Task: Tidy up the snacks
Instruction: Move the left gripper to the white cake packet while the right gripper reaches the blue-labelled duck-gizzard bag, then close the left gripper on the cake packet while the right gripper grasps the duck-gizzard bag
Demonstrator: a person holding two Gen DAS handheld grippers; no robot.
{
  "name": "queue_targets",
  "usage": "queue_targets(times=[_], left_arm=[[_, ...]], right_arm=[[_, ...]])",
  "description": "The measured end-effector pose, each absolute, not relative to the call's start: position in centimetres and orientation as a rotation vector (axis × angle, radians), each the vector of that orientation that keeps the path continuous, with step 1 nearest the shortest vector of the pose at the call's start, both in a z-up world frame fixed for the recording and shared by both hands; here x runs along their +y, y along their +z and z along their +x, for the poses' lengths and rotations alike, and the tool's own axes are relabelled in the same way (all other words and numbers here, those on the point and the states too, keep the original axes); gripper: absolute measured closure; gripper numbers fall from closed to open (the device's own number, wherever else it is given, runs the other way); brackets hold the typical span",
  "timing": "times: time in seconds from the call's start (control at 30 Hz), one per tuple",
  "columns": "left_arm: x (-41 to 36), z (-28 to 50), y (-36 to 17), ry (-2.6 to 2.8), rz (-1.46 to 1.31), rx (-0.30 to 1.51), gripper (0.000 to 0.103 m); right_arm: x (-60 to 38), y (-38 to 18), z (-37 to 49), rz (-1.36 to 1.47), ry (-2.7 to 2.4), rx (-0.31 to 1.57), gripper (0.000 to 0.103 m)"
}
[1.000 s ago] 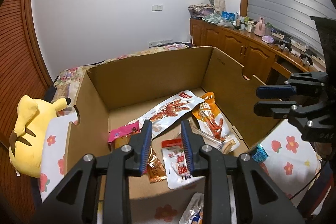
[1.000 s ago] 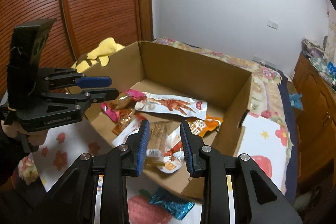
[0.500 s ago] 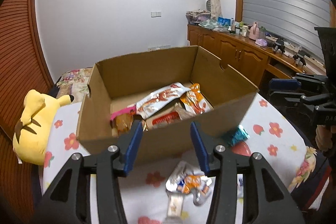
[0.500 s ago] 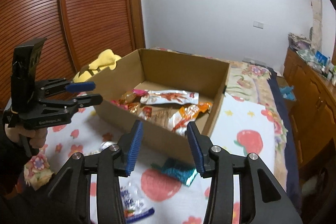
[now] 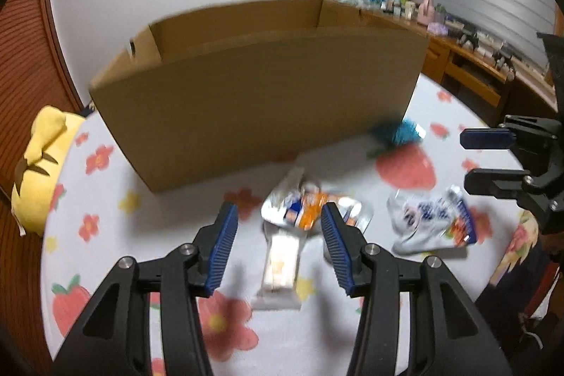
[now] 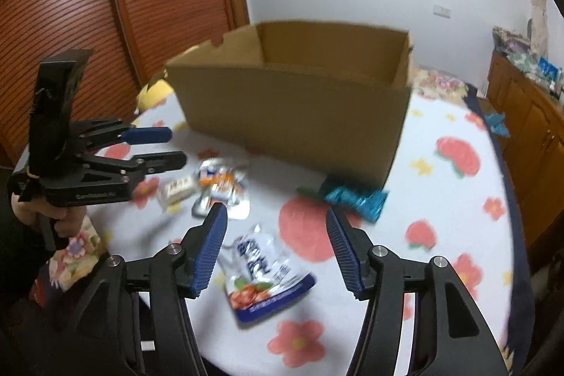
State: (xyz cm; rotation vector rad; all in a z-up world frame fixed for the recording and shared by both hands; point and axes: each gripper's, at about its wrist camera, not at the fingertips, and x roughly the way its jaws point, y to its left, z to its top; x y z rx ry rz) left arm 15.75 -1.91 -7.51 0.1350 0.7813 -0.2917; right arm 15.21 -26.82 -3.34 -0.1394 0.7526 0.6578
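- Left gripper point(image 5: 278, 228) is seen with jaws parted and nothing pinched; a pale wafer-type bar in clear wrap point(image 5: 280, 259) lies on the cloth in the gap between the fingers, untouched as far as can be told.
- Just beyond its fingertips a crumpled silver-and-orange packet point(image 5: 310, 210) is lying, partly overlapping the bar's far end.
- Right gripper point(image 6: 275, 235) — jaws opening, empty; a white pouch with a blue base and red fruit print point(image 6: 262, 273) sits on the cloth below and between the fingers, not pressed by either pad.
- A teal foil wrapper point(image 6: 352, 196) is lying near the cardboard box's front corner, to the right of the right gripper's reach line.
- Cardboard box point(image 5: 261, 108) is standing beyond all loose snacks on the strawberry-and-flower tablecloth point(image 5: 105, 235); its inside is hidden from both views, so contents cannot be told.
- A yellow plush toy point(image 5: 38, 164) is seen left of the box, not part of the job.
- Progress judged: four snacks left outside the box — task unfinished, next pick apparently being lined up by both hands.
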Motion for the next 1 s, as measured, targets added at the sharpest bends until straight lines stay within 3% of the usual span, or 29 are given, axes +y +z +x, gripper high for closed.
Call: queue_targets(times=[0.53,0.67,0.93,1.0], left_arm=[[-1.7,16.2,-10.7,-0.277,0.141,0.855,0.052],[-1.2,16.4,-10.9,-0.263,0.135,0.842,0.036],[-0.7,16.5,-11.0,-0.276,0.11,0.849,0.036],[-0.7,16.2,-11.0,-0.282,0.112,0.837,0.046]], right_arm=[[-24.4,-7.7,14.1,-0.251,0.646,0.793,0.031],[-24.5,-8.5,14.3,-0.24,0.634,0.802,0.028],[-24.6,-8.9,13.8,-0.225,0.623,0.776,0.021],[-24.5,-8.9,13.7,-0.221,0.617,0.779,0.02]])
